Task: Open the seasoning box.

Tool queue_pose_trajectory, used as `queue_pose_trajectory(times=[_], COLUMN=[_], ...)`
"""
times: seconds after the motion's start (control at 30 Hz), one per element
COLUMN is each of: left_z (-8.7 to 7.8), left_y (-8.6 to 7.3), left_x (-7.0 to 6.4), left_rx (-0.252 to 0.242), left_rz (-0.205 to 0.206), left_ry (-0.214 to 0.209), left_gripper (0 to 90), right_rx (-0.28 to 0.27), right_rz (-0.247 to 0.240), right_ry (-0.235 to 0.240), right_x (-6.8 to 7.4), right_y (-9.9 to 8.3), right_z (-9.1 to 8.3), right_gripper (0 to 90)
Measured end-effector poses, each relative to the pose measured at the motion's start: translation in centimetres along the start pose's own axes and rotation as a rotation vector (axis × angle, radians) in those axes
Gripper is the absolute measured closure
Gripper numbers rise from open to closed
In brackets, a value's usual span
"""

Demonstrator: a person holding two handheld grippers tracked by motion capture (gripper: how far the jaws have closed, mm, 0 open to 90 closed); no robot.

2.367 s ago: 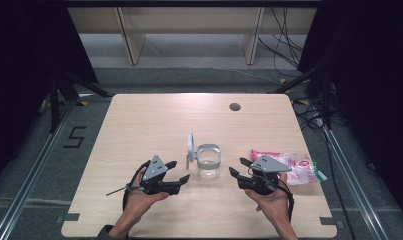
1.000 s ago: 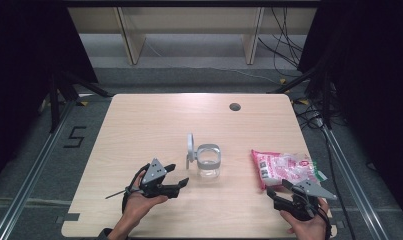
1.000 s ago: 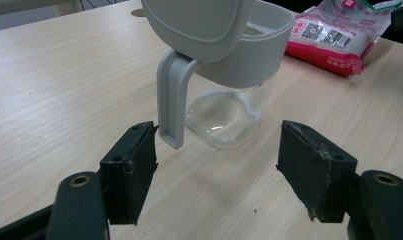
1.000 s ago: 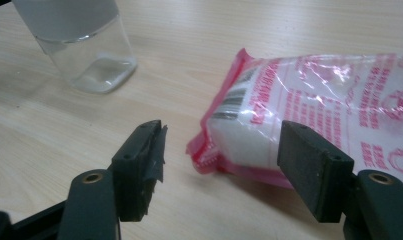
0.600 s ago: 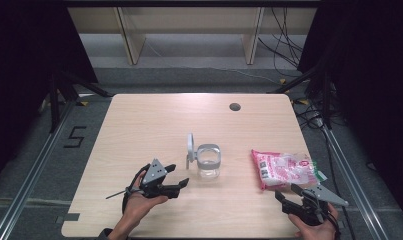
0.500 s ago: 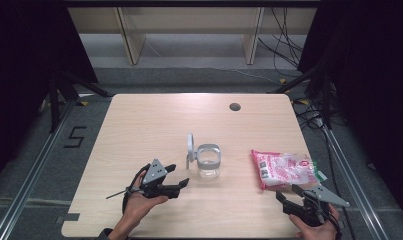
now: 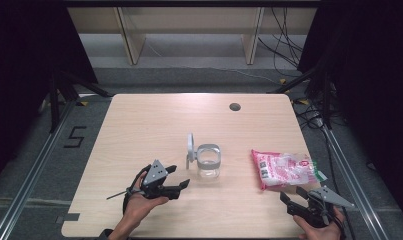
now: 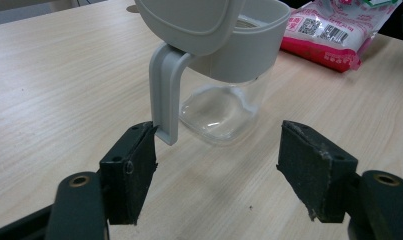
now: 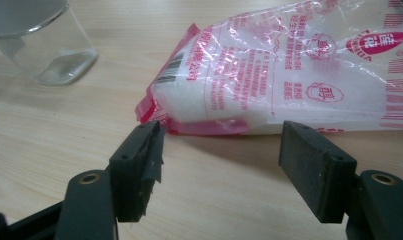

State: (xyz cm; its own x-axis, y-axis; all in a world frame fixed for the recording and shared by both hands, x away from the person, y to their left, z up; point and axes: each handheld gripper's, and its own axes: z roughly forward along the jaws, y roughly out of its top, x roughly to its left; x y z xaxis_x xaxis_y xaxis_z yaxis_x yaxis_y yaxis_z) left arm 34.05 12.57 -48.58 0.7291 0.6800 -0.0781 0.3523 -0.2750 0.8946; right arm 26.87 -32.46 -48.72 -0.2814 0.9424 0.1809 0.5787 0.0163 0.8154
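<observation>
A clear glass jar (image 7: 208, 162) with a grey rim and a raised grey flip lid (image 7: 190, 145) stands near the table's middle. In the left gripper view the jar (image 8: 224, 95) sits just beyond the open jaws of my left gripper (image 8: 216, 165), its lid hinge arm close to the left pad. A pink-and-white plastic bag (image 7: 285, 168) of white grains lies flat at the right. My right gripper (image 7: 290, 202) stands open just in front of the bag (image 9: 299, 75), nothing between its pads. My left gripper (image 7: 178, 181) rests low on the table left of the jar.
The wooden table (image 7: 154, 125) has a small dark round hole (image 7: 234, 106) near its far edge. Metal rails and cables run along the floor on both sides. The right hand sits close to the table's front right corner.
My right gripper has drawn back from the bag toward the front right corner of the table and stands open. The left gripper, jar and bag have stayed put.
</observation>
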Motion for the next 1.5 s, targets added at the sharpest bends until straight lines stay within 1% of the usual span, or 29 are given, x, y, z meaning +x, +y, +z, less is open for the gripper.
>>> queue_pose_trajectory(times=[0.07, 0.17, 0.27, 0.3, 0.33, 0.43, 0.47, 0.53, 0.57, 0.67, 0.7, 0.73, 0.77, 0.83, 0.9, 0.93, 0.97, 1.03, 1.07, 1.13, 1.17, 1.2, 1.27, 1.3, 1.33, 1.37, 1.4, 1.43, 1.5], left_z=[0.0, 0.0, 0.0, 0.0, 0.0, 0.0, 0.0, 0.1, 0.0, 0.0, 0.0, 0.0, 0.0, 0.1, 0.1, 0.1, 0.1, 0.2, 0.1, 0.1, 0.2, 0.2, 0.2, 0.3, 0.3, 0.3, 0.3, 0.3, 0.4], left_y=[0.0, -0.1, -0.1, -0.1, -0.1, -0.1, -0.1, -0.2, -0.2, -0.2, -0.2, -0.2, -0.2, -0.2, -0.2, -0.2, -0.3, -0.3, -0.3, -0.3, -0.3, -0.3, -0.3, -0.3, -0.4, -0.4, -0.4, -0.4, -0.5], left_x=[0.0, 0.0, 0.0, -0.1, -0.1, -0.1, 0.0, -0.1, 0.0, -0.1, -0.1, 0.0, 0.0, 0.0, 0.1, 0.1, 0.1, 0.0, 0.0, 0.0, 0.0, 0.0, 0.0, 0.0, 0.0, 0.0, 0.0, 0.0, 0.0], left_rx=[0.001, -0.004, -0.001, 0.000, 0.000, -0.002, -0.003, -0.011, -0.002, -0.006, 0.001, 0.002, 0.002, 0.000, 0.003, 0.004, 0.003, -0.002, 0.007, 0.007, 0.005, 0.006, 0.006, 0.006, 0.007, 0.009, 0.014, 0.014, 0.014], left_rz=[0.001, -0.009, -0.004, -0.003, -0.002, -0.005, -0.007, -0.019, -0.009, -0.014, -0.007, -0.007, -0.007, -0.013, -0.008, -0.009, -0.009, -0.020, -0.012, -0.014, -0.015, -0.013, -0.011, -0.011, -0.013, -0.009, -0.009, -0.008, -0.009], left_ry=[-0.001, -0.006, -0.006, -0.004, -0.005, -0.005, -0.009, -0.009, -0.008, -0.005, -0.008, -0.007, -0.007, -0.009, -0.009, -0.010, -0.010, -0.006, -0.005, -0.008, -0.013, -0.011, -0.009, -0.011, -0.014, -0.015, -0.007, -0.009, -0.012], left_gripper=[30.9, 30.9, 30.9, 30.9, 30.9, 30.9, 30.9, 30.9, 30.9, 30.9, 30.9, 30.9, 30.9, 30.9, 30.9, 30.9, 30.8, 30.8, 30.8, 30.8, 30.8, 30.8, 30.8, 30.8, 30.8, 30.8, 30.8, 30.8, 30.8], right_rx=[-0.018, 0.009, 0.002, -0.019, -0.002, -0.015, -0.011, -0.023, -0.009, -0.010, -0.001, -0.024, -0.023, 0.006, -0.011, -0.009, 0.006, -0.028, -0.008, -0.015, -0.024, -0.002, -0.007, 0.013, -0.014, -0.006, -0.021, 0.000, -0.012], right_rz=[-0.043, 0.025, 0.004, -0.035, 0.026, -0.014, 0.010, -0.013, 0.023, 0.020, 0.051, 0.005, 0.045, 0.053, 0.028, 0.044, 0.050, 0.028, 0.095, 0.076, 0.087, 0.132, 0.108, 0.146, 0.087, 0.152, 0.098, 0.137, 0.113], right_ry=[-0.010, -0.008, -0.013, -0.020, -0.017, -0.016, -0.016, -0.019, -0.027, -0.025, -0.029, -0.030, -0.028, -0.040, -0.033, -0.020, -0.040, -0.043, -0.052, -0.037, -0.034, -0.065, -0.070, -0.073, -0.054, -0.059, -0.070, -0.083, -0.075], right_x=[-0.5, -0.3, -0.6, -0.9, -0.6, -1.1, -0.9, -1.1, -0.9, -1.1, -0.9, -1.2, -1.0, -1.0, -1.3, -1.3, -1.4, -1.8, -1.5, -1.8, -2.0, -2.0, -2.3, -2.1, -2.7, -2.1, -2.5, -2.2, -2.6], right_y=[0.0, 0.0, 0.0, 0.0, -0.1, -0.1, -0.1, -0.1, -0.1, -0.1, -0.1, -0.1, -0.2, -0.2, -0.1, -0.2, -0.2, -0.2, -0.2, -0.1, -0.2, -0.2, -0.1, 0.0, 0.0, 0.0, 0.0, 0.1, 0.2], right_z=[0.1, -0.1, -0.1, 0.0, -0.1, 0.1, 0.1, 0.2, 0.0, 0.1, -0.1, 0.1, 0.1, -0.2, -0.1, -0.1, -0.1, 0.2, 0.0, 0.0, 0.1, 0.2, 0.4, 0.4, 0.8, 0.8, 1.1, 0.9, 1.2], right_gripper=[34.4, 34.3, 34.2, 34.1, 33.9, 33.3, 33.2, 33.1, 32.7, 32.2, 32.0, 31.9, 31.8, 31.7, 31.6, 31.4, 31.0, 30.2, 28.8, 28.4, 27.7, 26.5, 26.1, 25.2, 24.7, 23.7, 23.2, 22.8, 22.5])
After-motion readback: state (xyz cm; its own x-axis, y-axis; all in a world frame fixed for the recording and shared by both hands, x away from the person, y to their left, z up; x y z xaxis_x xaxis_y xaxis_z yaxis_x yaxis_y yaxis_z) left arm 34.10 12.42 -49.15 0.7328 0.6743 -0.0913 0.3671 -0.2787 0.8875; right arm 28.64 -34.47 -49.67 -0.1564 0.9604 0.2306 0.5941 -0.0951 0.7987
